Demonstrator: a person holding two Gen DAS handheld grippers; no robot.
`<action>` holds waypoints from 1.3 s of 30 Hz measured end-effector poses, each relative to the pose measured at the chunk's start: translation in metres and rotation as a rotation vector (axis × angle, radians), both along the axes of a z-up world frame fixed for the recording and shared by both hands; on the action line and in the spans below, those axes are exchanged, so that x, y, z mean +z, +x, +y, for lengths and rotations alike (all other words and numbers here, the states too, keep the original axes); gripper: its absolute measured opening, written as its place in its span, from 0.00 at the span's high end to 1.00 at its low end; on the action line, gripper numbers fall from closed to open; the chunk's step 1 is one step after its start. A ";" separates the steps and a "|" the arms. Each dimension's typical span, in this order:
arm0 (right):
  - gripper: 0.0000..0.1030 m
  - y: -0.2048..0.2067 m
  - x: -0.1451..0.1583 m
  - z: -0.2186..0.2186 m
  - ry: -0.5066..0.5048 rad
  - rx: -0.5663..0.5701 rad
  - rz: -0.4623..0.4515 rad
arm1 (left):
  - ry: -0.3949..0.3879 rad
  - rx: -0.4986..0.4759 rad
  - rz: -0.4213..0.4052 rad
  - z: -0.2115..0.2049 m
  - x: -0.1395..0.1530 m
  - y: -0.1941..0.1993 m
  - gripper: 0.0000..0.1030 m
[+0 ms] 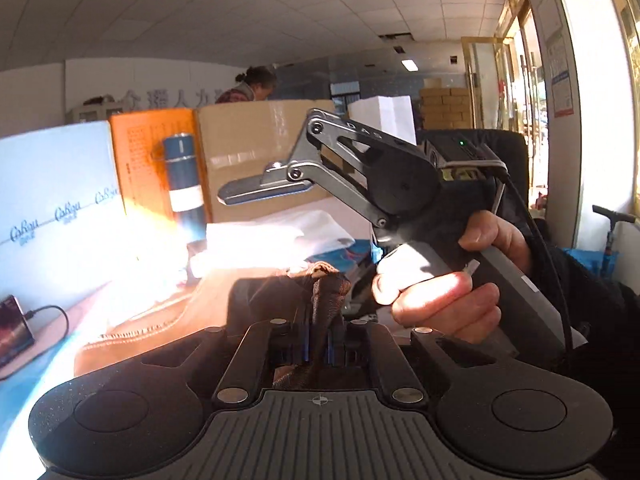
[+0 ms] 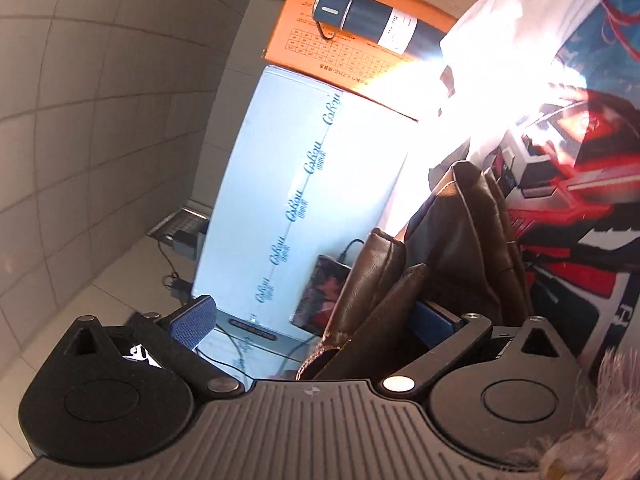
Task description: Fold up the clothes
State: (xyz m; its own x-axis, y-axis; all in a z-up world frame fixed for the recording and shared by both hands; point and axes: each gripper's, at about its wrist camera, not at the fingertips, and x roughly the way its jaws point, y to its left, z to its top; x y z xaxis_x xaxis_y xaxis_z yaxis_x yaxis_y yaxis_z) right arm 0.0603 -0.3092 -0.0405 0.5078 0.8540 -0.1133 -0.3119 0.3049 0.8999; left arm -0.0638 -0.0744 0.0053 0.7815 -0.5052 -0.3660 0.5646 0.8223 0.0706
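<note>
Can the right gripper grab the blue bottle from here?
Probably not yet: the right gripper has brown cloth between its open fingers, and the bottle stands far off.

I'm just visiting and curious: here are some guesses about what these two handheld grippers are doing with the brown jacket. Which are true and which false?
1. The left gripper is clamped on a bunch of the brown jacket. True.
2. The right gripper is also clamped shut on the jacket. False: its blue pads stand wide apart, with brown leather lying loosely between them.
3. A blue flask stands upright in front of an orange box. True.
4. The jacket is bright green. False: it is brown leather.
5. A bare hand holds the right gripper's handle. True.
</note>
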 end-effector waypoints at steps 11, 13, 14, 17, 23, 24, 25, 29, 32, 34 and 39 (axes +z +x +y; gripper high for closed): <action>0.66 -0.030 0.002 0.044 -0.612 -0.124 -0.258 | -0.232 -0.132 0.093 0.056 0.011 -0.002 0.12; 0.80 -0.033 0.002 0.046 -0.636 -0.113 -0.282 | -0.267 -0.063 0.051 0.074 0.017 0.000 0.10; 0.82 -0.039 0.005 0.046 -0.644 -0.124 -0.318 | -0.260 0.001 0.029 0.080 0.018 0.002 0.08; 0.84 -0.054 0.019 0.051 -0.684 -0.159 -0.429 | -0.212 0.214 0.031 0.093 0.008 0.014 0.07; 0.70 -0.068 0.015 0.077 -1.014 -0.228 -0.615 | -0.189 0.329 0.187 0.104 -0.013 0.035 0.07; 0.65 -0.069 0.010 0.080 -1.054 -0.228 -0.621 | -0.185 0.331 0.199 0.105 -0.015 0.036 0.07; 0.59 -0.068 0.006 0.083 -1.092 -0.229 -0.623 | -0.177 0.337 0.208 0.105 -0.016 0.037 0.07; 0.30 -0.059 -0.007 0.083 -1.169 -0.263 -0.559 | -0.170 0.367 0.221 0.110 -0.019 0.035 0.07; 0.14 -0.050 -0.009 0.078 -1.167 -0.267 -0.483 | -0.168 0.384 0.245 0.110 -0.022 0.036 0.06; 0.09 -0.044 -0.009 0.073 -1.138 -0.271 -0.434 | -0.172 0.383 0.266 0.109 -0.023 0.038 0.06; 0.02 -0.043 0.002 0.040 -0.923 -0.359 -0.281 | -0.190 0.385 0.289 0.111 -0.026 0.039 0.05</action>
